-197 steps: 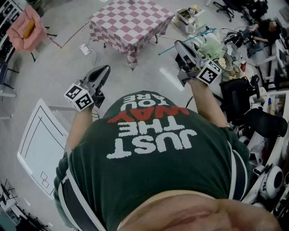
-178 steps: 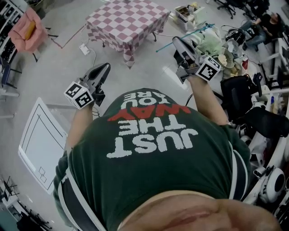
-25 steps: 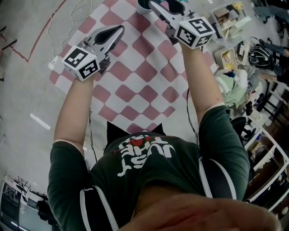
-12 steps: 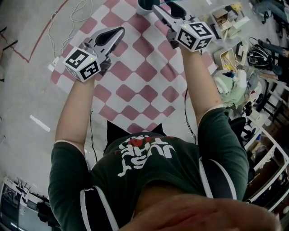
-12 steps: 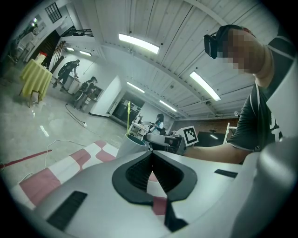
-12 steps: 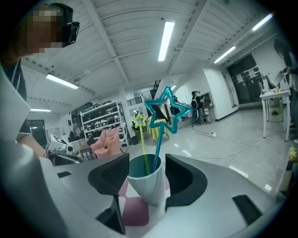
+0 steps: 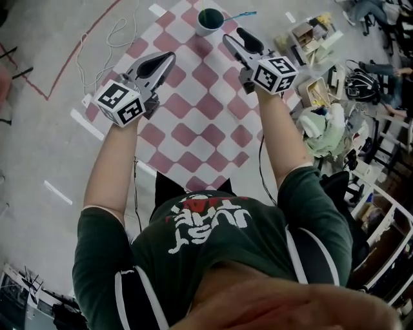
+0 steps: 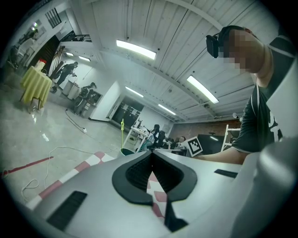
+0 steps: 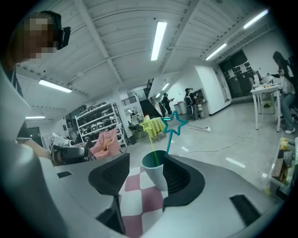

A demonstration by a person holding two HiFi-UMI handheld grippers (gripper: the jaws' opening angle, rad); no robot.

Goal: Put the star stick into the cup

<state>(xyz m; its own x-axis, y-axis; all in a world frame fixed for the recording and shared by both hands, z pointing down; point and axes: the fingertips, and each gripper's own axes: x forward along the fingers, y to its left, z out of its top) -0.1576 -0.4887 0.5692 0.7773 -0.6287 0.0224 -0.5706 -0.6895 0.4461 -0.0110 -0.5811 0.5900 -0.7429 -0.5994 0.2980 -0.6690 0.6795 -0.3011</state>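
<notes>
**Head view: right gripper (image 7: pixel 236 40) backed off the cup (image 7: pixel 210 20), star stick (image 7: pixel 241 14) left in it**

Nearest is the left gripper (image 7: pixel 162 60), at 10 o'clock over the checked table (image 7: pixel 193 132). Its jaws are pressed together with nothing between them, and it has barely moved in the last half second. The right gripper is at 1 o'clock, jaws apart and empty. Half a second ago its tips were up at the cup. Now it sits nearer the person, with a gap between tips and cup. Farthest is the cup, at 12 o'clock near the table's far edge, upright. The right gripper view shows the teal star stick standing in the cup, leaning toward 1 o'clock. A yellow star stick (image 9: pixel 148 126) stands in the cup beside it. Judgement: release done, stick is in, task looks complete. Only the retreat remains.
</notes>
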